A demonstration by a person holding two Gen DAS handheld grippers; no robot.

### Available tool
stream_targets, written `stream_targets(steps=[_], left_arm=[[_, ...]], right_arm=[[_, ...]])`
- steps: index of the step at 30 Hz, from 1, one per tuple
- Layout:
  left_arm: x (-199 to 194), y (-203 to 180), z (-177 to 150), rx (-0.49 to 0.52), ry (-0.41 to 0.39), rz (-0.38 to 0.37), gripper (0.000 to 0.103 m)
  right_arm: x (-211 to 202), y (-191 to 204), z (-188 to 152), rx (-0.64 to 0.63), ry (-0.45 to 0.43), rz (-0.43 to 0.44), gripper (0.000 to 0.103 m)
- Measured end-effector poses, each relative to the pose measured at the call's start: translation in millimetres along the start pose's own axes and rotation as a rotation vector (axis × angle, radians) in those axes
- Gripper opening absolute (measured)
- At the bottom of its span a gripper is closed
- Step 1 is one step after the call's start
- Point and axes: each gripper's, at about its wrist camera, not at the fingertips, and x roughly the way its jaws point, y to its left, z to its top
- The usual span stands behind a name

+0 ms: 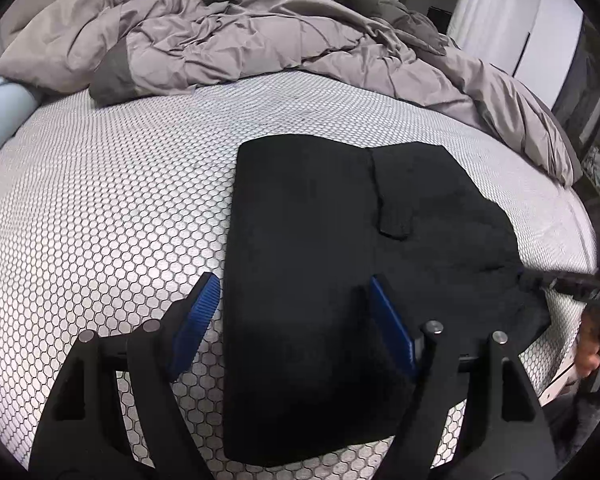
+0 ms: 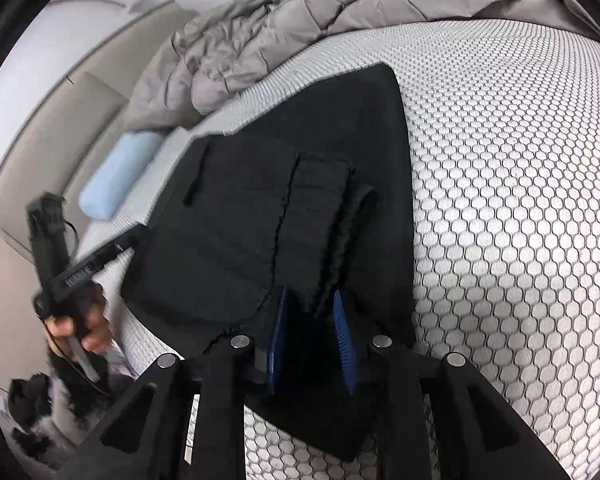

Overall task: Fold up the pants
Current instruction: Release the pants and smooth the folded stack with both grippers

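Observation:
The black pants (image 1: 320, 240) lie folded flat on the white honeycomb mattress (image 1: 100, 220), a back pocket facing up. My left gripper (image 1: 294, 292) is open wide and straddles the pants' left folded edge, one blue pad over the mattress and the other over the cloth. In the right wrist view my right gripper (image 2: 310, 320) stands narrow at the pants' (image 2: 228, 220) near edge, with a raised ridge of black cloth between its blue pads. The left wrist view shows the right gripper (image 1: 540, 280) at the pants' right corner, where the cloth is drawn to a point.
A crumpled grey duvet (image 1: 240, 40) fills the far side of the bed. A light blue bolster (image 2: 116, 176) lies by the headboard edge. A hand (image 2: 80, 328) holds the left gripper's handle. Something black-and-white and furry (image 2: 32, 408) sits beside the bed.

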Motion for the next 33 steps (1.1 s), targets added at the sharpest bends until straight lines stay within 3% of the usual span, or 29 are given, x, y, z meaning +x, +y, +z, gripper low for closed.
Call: stream_targets(steps=[3,5,9,12,17,22,24,26,29,33], left_arm=[[-9.6,-17.5,-4.0,0.081,-0.032,-0.01,0.074],[-14.6,-34.3,-10.1,0.166,-0.048,-0.046,0.074],[-4.2,-60.5,-25.9,0.28,0.029,-0.208,0.07],[5.6,-67.6,-35.5,0.355,0.051,-0.151,0.061],[-3.2,-47.8,-51.1,0.401,0.049,-0.146,0.06],[-20.2,-25.1,-48.5,0.332,0.03,-0.166,0.06],[-37.3,-20.3,-39.2,0.278,-0.016,-0.258,0.06],[-43.3,-21.8,-30.8,0.261,-0.047,-0.297,0.06],[-22.7,-28.9,-23.7,0.256,0.012,-0.296,0.06],[2.0,-38.3,-31.3,0.319,0.068,-0.23,0.046]], right_arm=[[-26.7,26.3,0.0,-0.151,-0.153,-0.131,0.027],[-27.3,44.3,-0.6,-0.188,-0.202,-0.067,0.027],[16.6,77.3,-3.2,-0.275,-0.115,-0.039,0.027],[49.6,89.5,-8.0,-0.323,-0.029,-0.045,0.027],[56.5,86.6,-17.2,-0.447,0.021,-0.201,0.026],[29.5,76.9,-25.6,-0.488,0.022,-0.162,0.029],[24.9,80.5,-22.0,-0.469,-0.017,-0.15,0.037],[27.8,86.9,-15.2,-0.437,-0.048,-0.116,0.042],[44.6,91.9,1.4,-0.361,-0.073,-0.092,0.043],[74.7,95.8,8.5,-0.386,-0.006,-0.149,0.042]])
